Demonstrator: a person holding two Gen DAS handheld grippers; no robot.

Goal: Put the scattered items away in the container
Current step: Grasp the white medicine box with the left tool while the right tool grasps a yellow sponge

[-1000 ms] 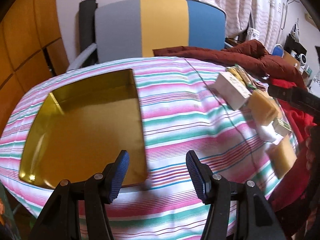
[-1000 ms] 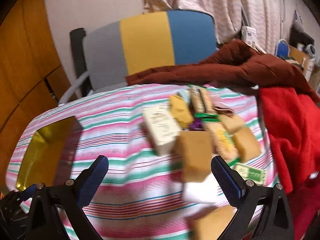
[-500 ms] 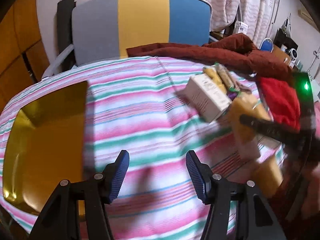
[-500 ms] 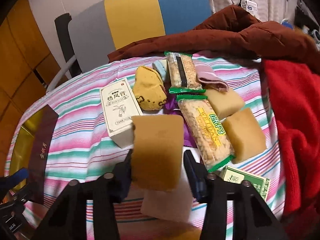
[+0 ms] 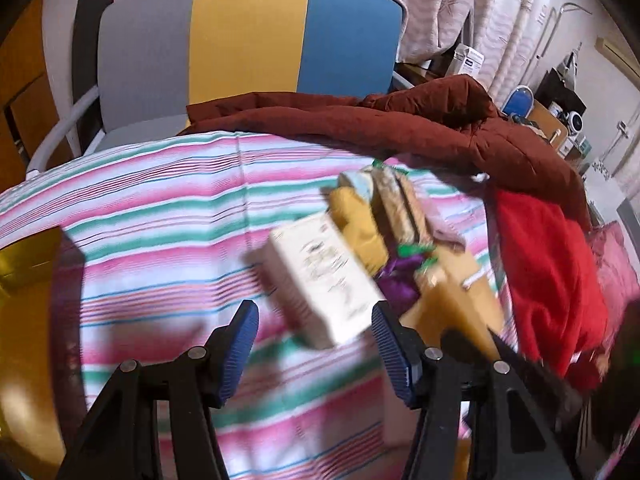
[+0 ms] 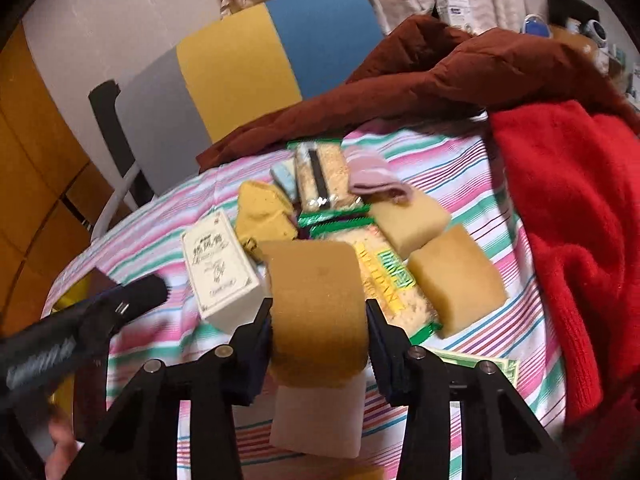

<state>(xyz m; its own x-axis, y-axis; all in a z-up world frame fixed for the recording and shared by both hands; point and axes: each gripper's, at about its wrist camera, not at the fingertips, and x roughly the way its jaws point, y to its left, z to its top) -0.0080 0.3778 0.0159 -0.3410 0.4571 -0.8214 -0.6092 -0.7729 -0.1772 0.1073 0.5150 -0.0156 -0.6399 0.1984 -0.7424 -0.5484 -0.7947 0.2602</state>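
My right gripper (image 6: 319, 318) is shut on a brown sponge (image 6: 318, 300) and holds it over a white pad (image 6: 318, 420). Beside it lie a white carton (image 6: 220, 270), a yellow sock (image 6: 262, 214), snack packets (image 6: 384, 276) and two tan sponges (image 6: 456, 280). My left gripper (image 5: 314, 336) is open and empty, its blue pads just short of the white carton (image 5: 320, 282). The gold tin (image 5: 24, 320) sits at the left edge of the left wrist view. The right gripper's arm (image 5: 520, 372) shows at the right there.
The table wears a striped cloth (image 5: 160, 208). A red blanket (image 6: 572, 220) and a brown coat (image 6: 440, 76) lie along its right and far sides. A grey, yellow and blue chair (image 5: 248, 32) stands behind the table.
My right gripper has closed on the brown sponge and lifted it. My left gripper has swung right, away from the gold tin, toward the white carton, staying open.
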